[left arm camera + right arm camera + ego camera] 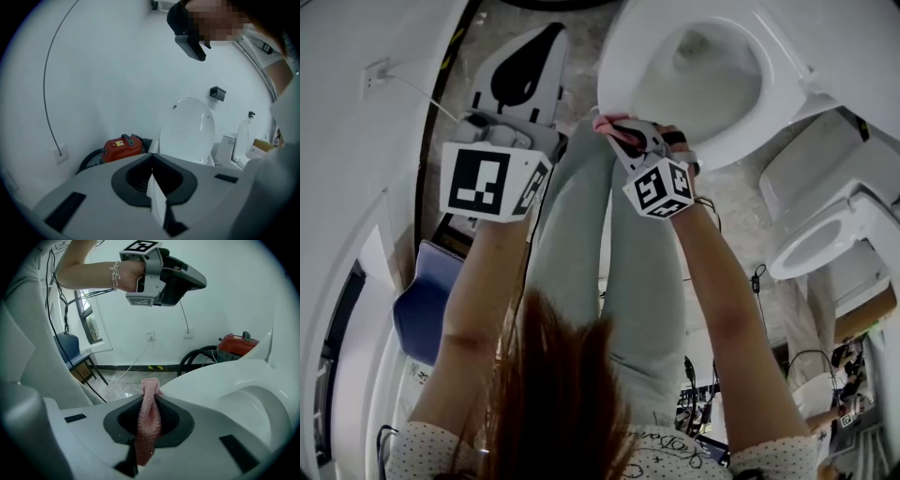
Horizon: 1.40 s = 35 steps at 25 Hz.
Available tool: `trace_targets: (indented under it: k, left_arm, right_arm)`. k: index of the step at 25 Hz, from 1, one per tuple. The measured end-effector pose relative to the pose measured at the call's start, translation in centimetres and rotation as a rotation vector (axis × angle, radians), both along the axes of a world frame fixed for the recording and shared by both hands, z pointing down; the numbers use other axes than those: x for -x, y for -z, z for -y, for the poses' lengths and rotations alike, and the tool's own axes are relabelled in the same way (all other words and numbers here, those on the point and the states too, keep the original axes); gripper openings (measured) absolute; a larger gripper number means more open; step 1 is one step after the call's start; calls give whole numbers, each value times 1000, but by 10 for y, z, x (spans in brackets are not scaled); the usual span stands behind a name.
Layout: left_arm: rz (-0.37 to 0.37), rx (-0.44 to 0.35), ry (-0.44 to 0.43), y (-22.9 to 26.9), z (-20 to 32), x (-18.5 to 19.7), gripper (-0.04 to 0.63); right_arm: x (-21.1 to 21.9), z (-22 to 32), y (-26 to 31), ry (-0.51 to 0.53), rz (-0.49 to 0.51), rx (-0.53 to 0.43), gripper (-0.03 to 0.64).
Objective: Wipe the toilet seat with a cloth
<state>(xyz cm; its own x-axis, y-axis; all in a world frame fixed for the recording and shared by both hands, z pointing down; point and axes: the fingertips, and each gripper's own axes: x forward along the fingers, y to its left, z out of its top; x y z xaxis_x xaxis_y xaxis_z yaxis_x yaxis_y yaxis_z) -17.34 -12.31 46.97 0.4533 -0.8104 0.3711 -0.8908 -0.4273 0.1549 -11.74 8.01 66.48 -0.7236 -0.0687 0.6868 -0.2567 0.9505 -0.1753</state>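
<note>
the toilet seat (619, 52) lies open from 12 to 2 o'clock of the right gripper (617, 127); a second toilet (825, 239) blocks 4 o'clock, the wall (356, 141) 9 o'clock.

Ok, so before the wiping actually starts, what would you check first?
1. Pink knitted cloth held firmly: ok, the right gripper is shut on it.
2. Cloth pokes out past the fingers: ok, though only a small bunched tip shows.
3. White plastic toilet seat uncovered: ok, it is down and the visible part is bare.
4. Cloth touching the seat: cannot tell; the tip sits right at the rim.
5. Left gripper out of the way: ok, it is shut, empty and held off to the side.
</note>
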Motion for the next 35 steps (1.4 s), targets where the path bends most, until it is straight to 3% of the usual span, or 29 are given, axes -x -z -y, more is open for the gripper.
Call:
trace_targets:
  k: [21,35]
  left_arm:
    - [11,6,53,-3,19,10,3]
    - [1,8,76,-2,21,11,3]
  right_arm:
    - [16,43,1,33,47,-23,44]
    - [20,63,3,72,29,-24,44]
